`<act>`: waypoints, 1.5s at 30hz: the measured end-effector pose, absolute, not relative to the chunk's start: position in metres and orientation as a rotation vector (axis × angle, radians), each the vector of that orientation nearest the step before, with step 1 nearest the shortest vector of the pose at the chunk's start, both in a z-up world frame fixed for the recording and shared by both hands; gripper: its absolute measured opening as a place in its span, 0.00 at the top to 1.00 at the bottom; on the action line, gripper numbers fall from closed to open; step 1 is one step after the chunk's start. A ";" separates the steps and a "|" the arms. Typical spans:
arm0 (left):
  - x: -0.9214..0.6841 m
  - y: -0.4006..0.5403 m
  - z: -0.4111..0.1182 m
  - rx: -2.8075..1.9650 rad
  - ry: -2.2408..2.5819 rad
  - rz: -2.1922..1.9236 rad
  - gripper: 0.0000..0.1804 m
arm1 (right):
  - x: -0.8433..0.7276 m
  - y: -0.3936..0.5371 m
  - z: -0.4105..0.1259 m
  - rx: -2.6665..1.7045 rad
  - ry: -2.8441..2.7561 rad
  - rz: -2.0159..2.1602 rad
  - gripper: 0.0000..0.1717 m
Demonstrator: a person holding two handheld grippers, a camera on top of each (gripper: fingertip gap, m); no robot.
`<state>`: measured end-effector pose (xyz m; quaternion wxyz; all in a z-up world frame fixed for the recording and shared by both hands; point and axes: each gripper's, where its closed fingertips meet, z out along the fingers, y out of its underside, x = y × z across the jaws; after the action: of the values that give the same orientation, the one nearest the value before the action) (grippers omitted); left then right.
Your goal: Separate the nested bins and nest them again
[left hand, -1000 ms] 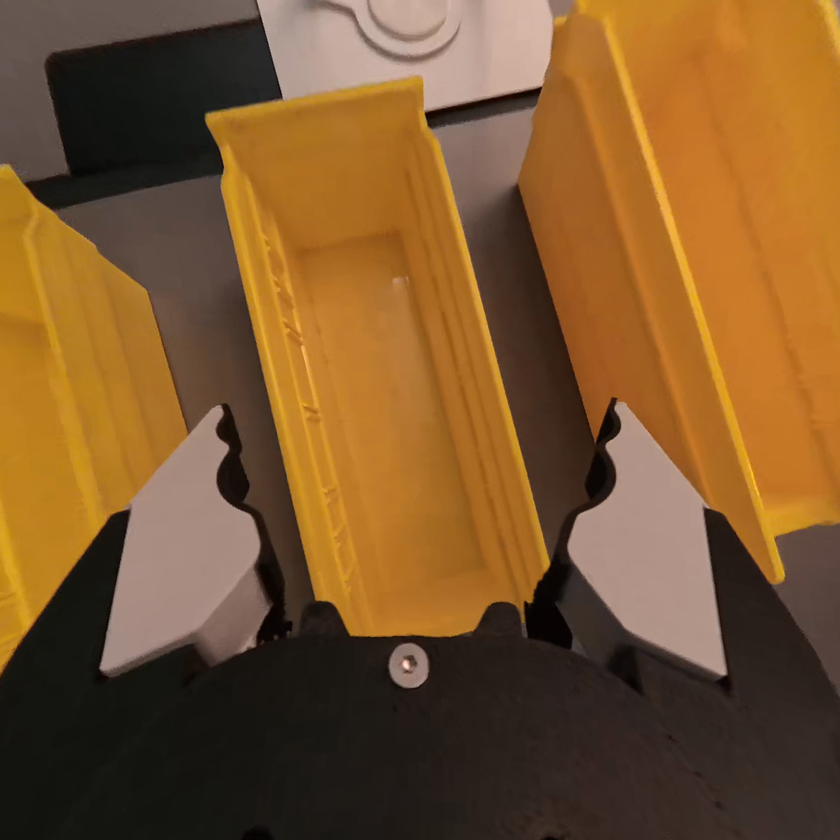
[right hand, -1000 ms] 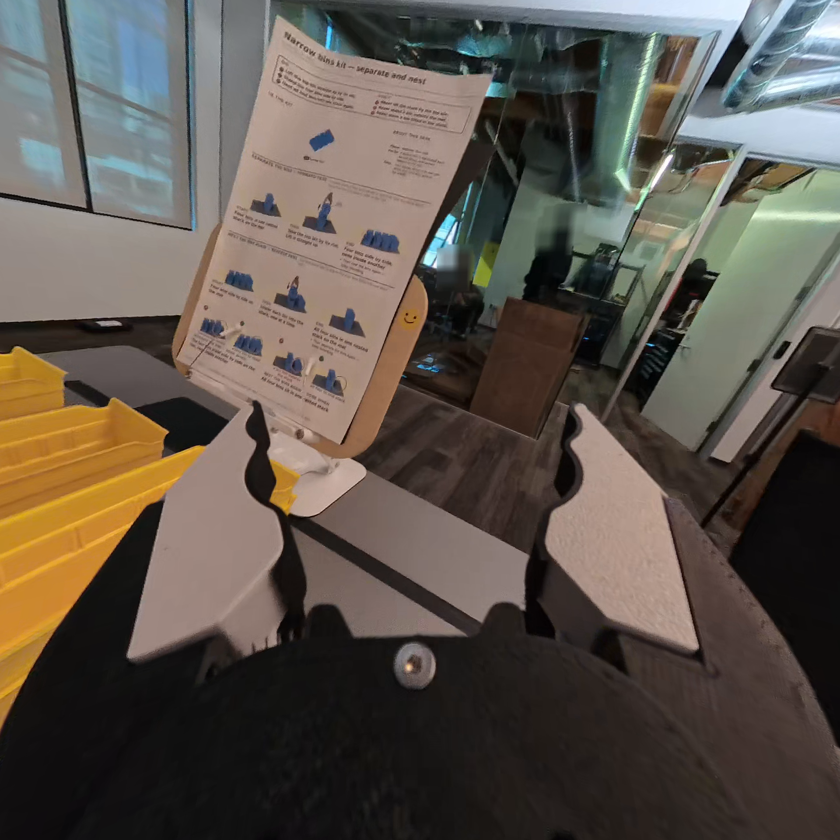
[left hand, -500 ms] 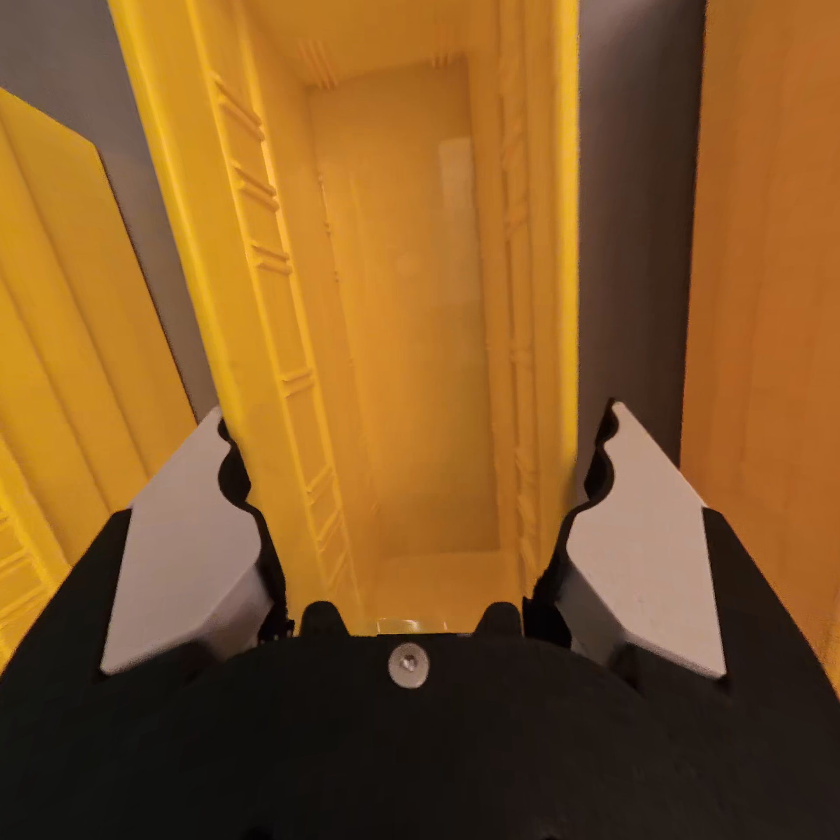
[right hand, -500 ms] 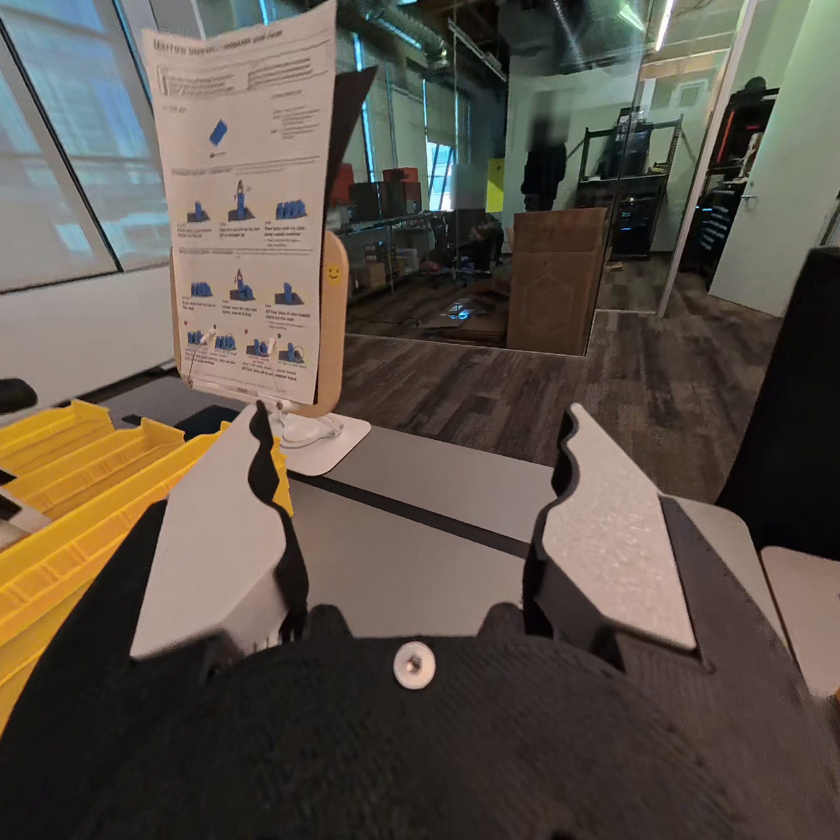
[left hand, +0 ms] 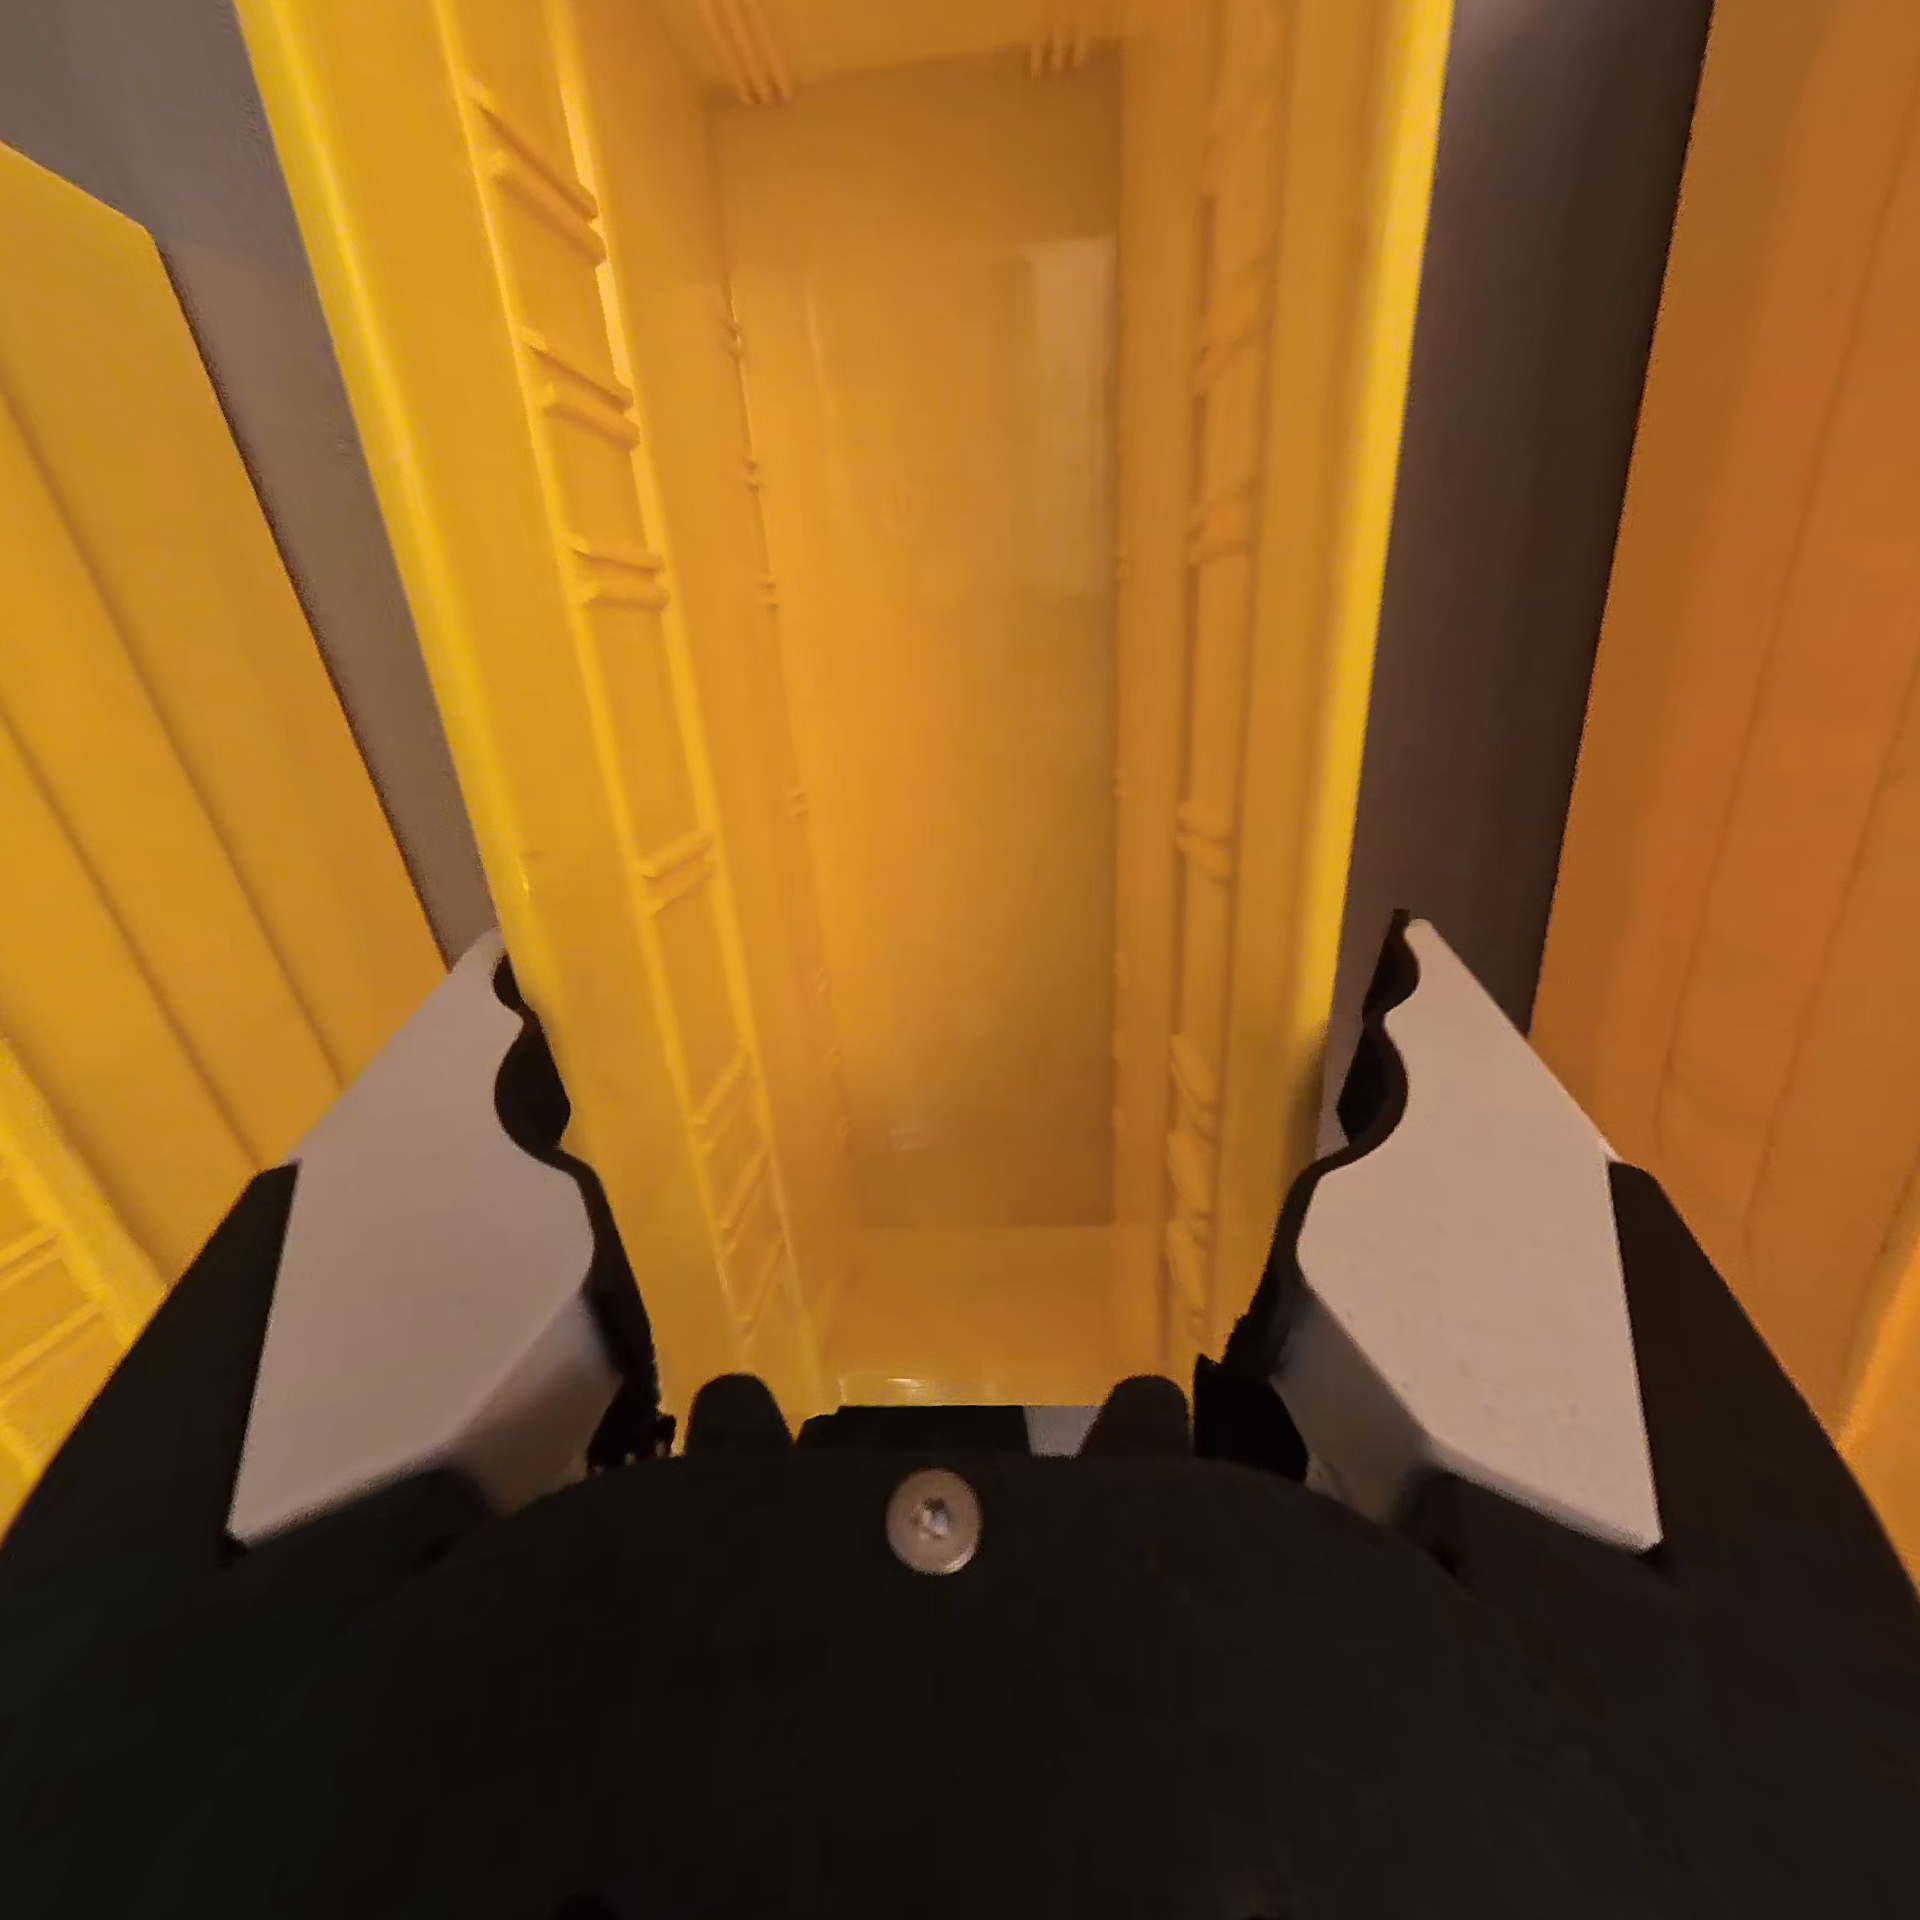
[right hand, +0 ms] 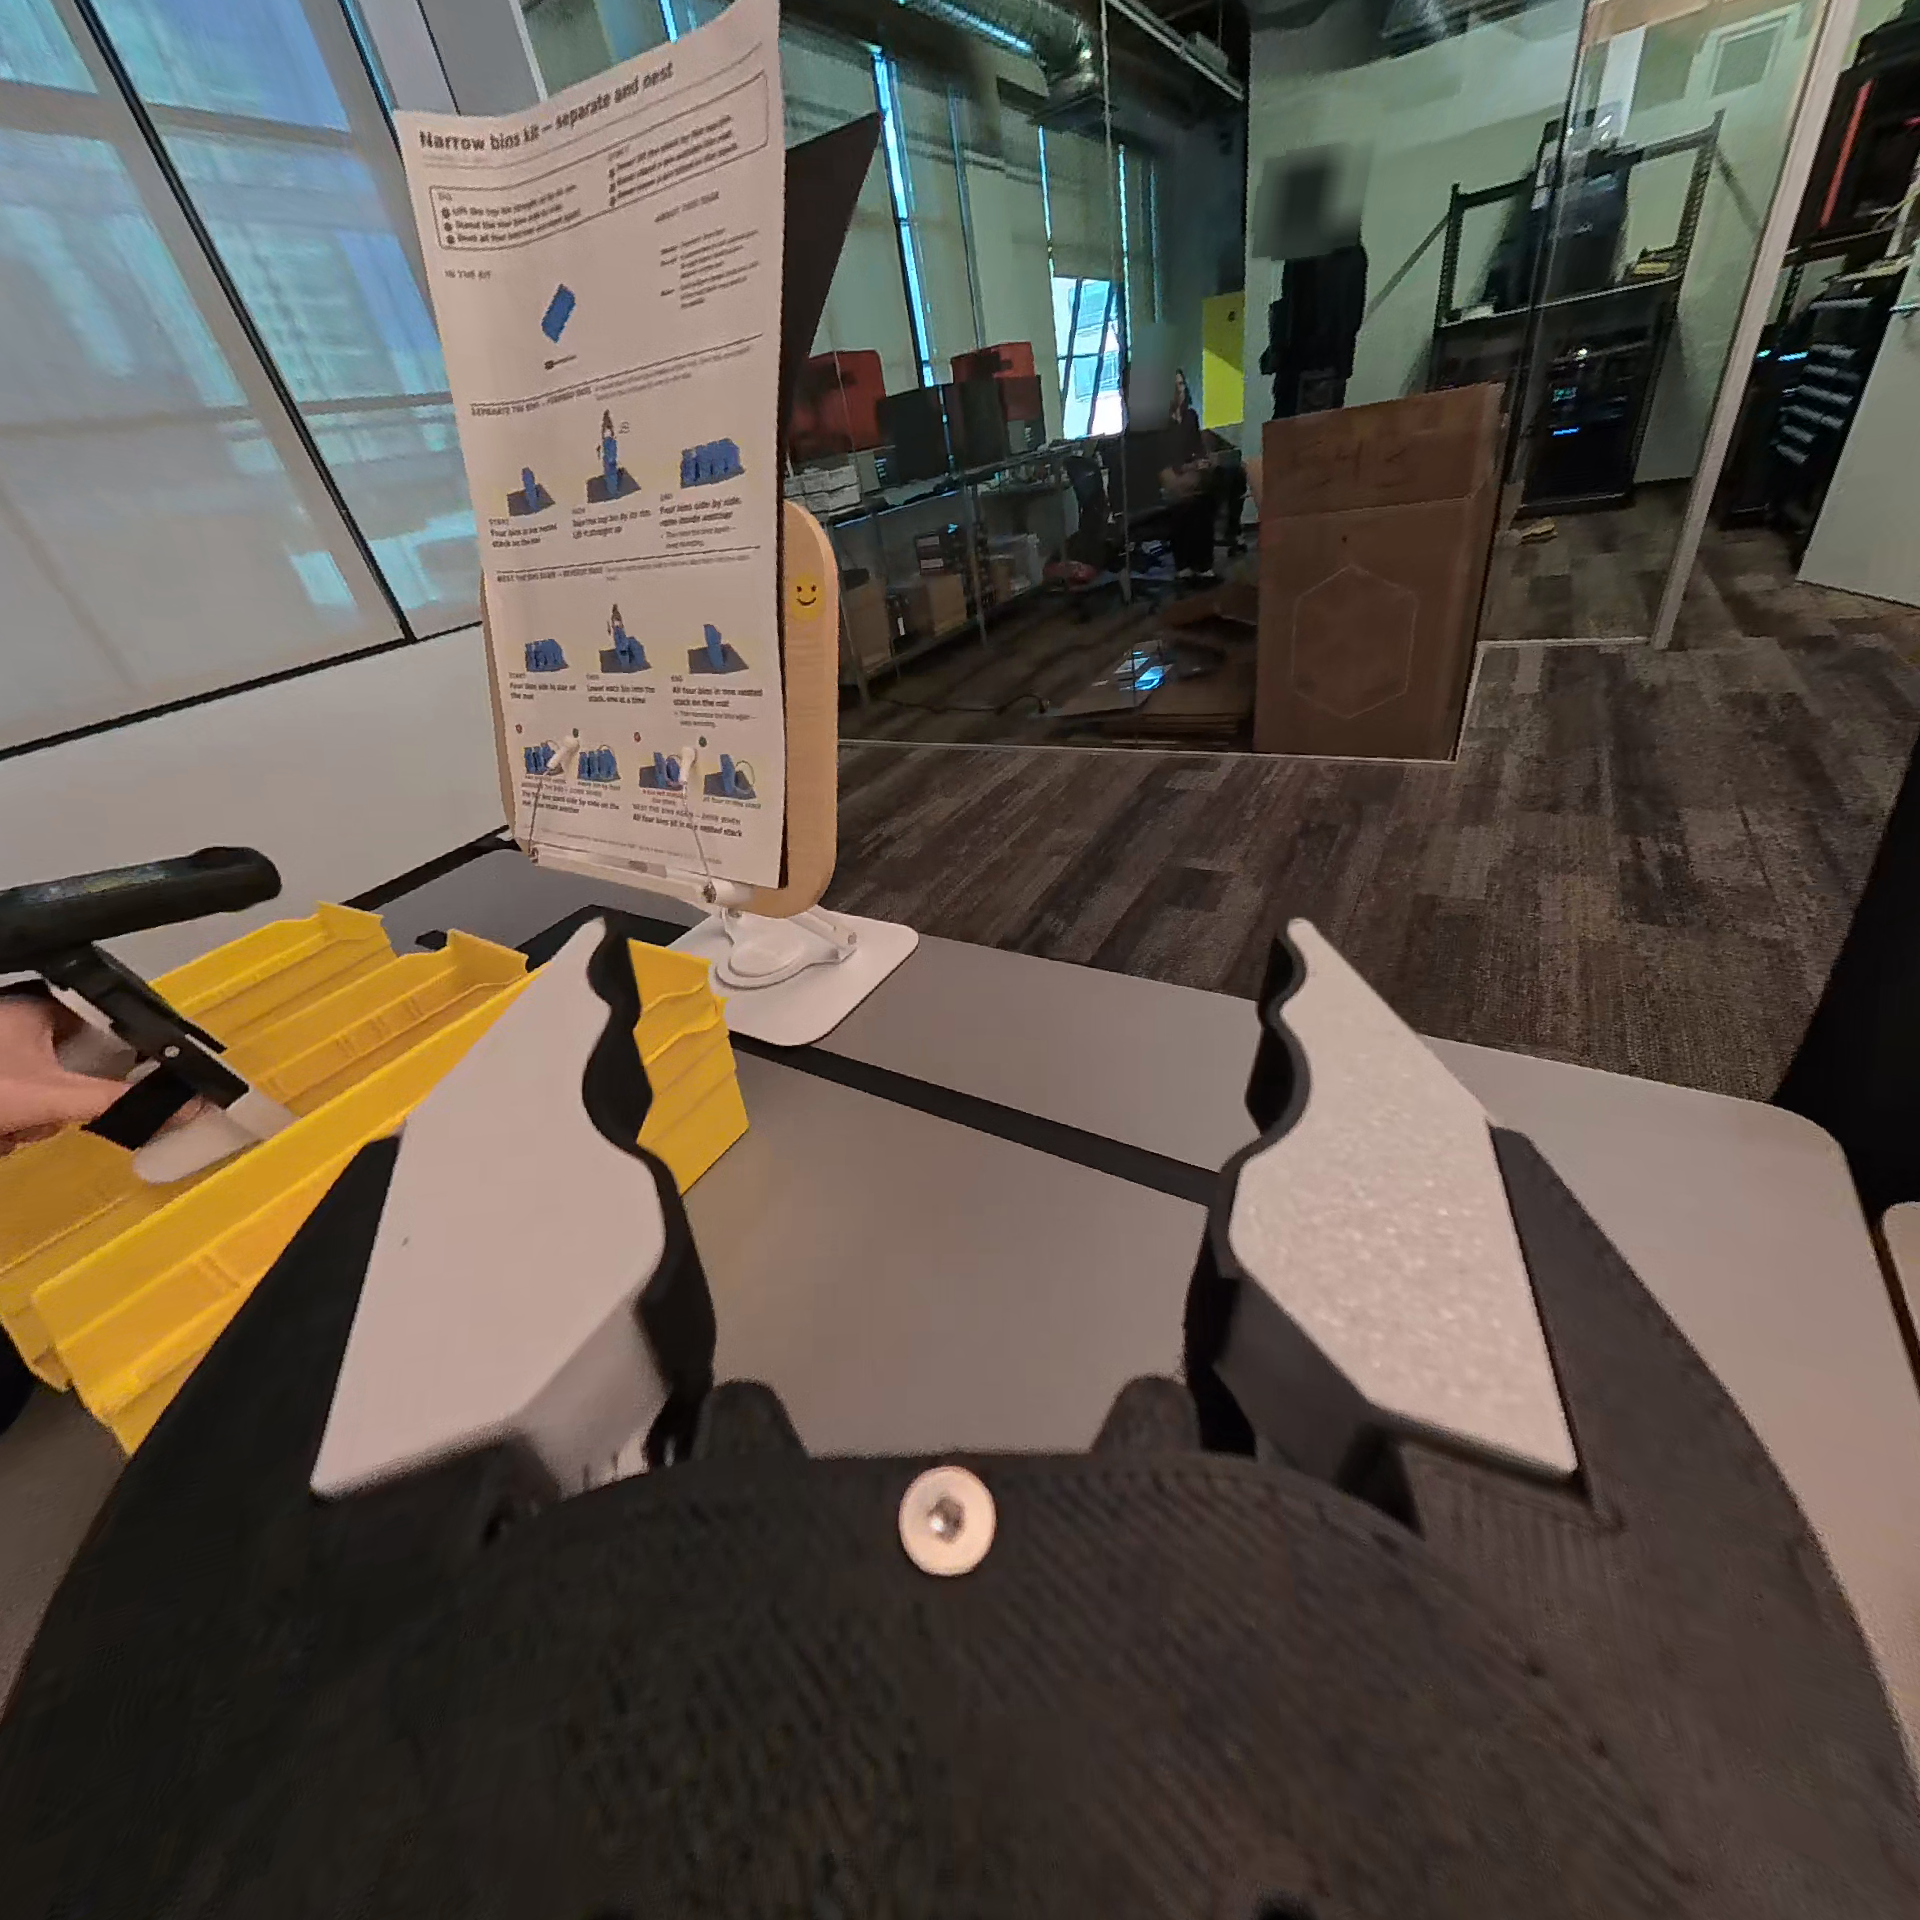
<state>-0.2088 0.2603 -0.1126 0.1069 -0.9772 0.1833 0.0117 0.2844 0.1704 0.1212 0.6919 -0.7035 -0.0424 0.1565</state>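
Below, the left claw [left hand: 951, 1039] stands wide apart astride a narrow yellow plastic bin [left hand: 935, 623], pads not pressing; light, rigid, smooth-walled, best gripped across its long rims. Right claw [right hand: 940, 1049] apart, empty.

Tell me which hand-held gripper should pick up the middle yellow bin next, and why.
Left. The left hand-held gripper is open and already straddles the middle yellow bin, one finger outside each long wall. The right hand-held gripper is open over bare grey table, off to the side of the bins.

Grey table [right hand: 1039, 1226] carries yellow bins [right hand: 343, 1029] and a white stand base [right hand: 800, 966].
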 end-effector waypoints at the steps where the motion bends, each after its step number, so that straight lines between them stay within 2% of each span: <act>1: -0.208 0.260 -0.112 -2.878 0.530 0.016 0.16 | 0.282 0.171 0.120 -1.578 -0.101 0.353 0.31; 13: -0.213 0.254 -0.112 -2.962 0.491 -0.038 0.20 | 0.267 0.181 0.110 -1.635 -0.147 0.355 0.31; 31: -0.211 0.251 -0.097 -2.980 0.440 -0.088 0.37 | 0.258 0.187 0.103 -1.671 -0.172 0.362 0.32; 45: -0.203 0.238 -0.069 -2.969 0.501 -0.005 0.37 | 0.257 0.189 0.098 -1.691 -0.174 0.376 0.32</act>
<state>-0.2033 0.2380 -0.0686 0.0654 -0.9840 0.1660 -0.0017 0.2566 0.1893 0.0983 0.6443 -0.7428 -0.0766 0.1651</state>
